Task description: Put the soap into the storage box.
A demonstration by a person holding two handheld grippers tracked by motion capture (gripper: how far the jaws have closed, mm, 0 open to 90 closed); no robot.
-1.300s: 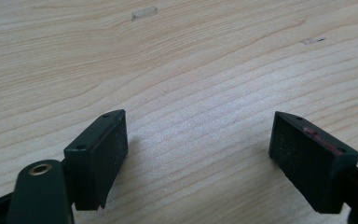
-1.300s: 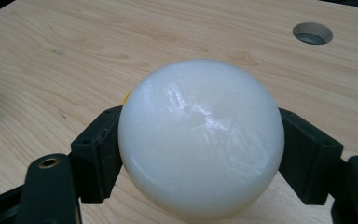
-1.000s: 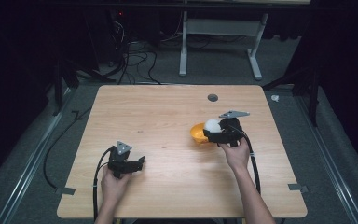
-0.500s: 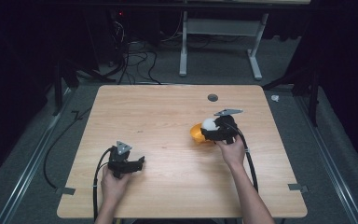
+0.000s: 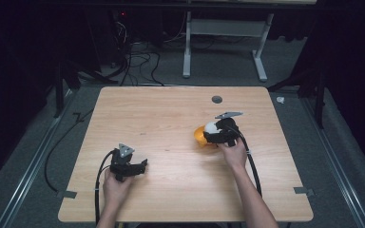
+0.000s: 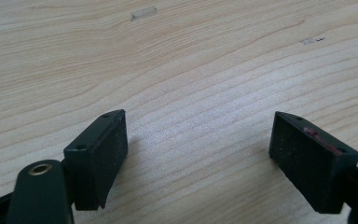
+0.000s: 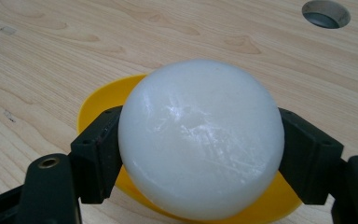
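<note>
A white ball [image 7: 200, 137] is clamped between the two black jaws of my right gripper [image 7: 200, 149], just above a yellow bowl [image 7: 98, 105] that lies on the wooden table. From above, the white ball [image 5: 211, 127] and the yellow bowl [image 5: 199, 135] sit right of the table's middle, with my right gripper [image 5: 211, 131] over them. My left gripper [image 5: 141, 166] rests low at the front left of the table. Its jaws stand wide apart over bare wood, left gripper [image 6: 198, 156] holding nothing.
A round cable hole [image 5: 216, 99] lies in the table's far side, also seen as a hole [image 7: 325, 12] beyond the ball. Cables trail from both grippers toward the front edge. Tape strips [image 5: 304, 191] mark the front corners.
My right gripper with the white ball has shifted slightly left and toward the bowl. The left gripper has stayed put.
</note>
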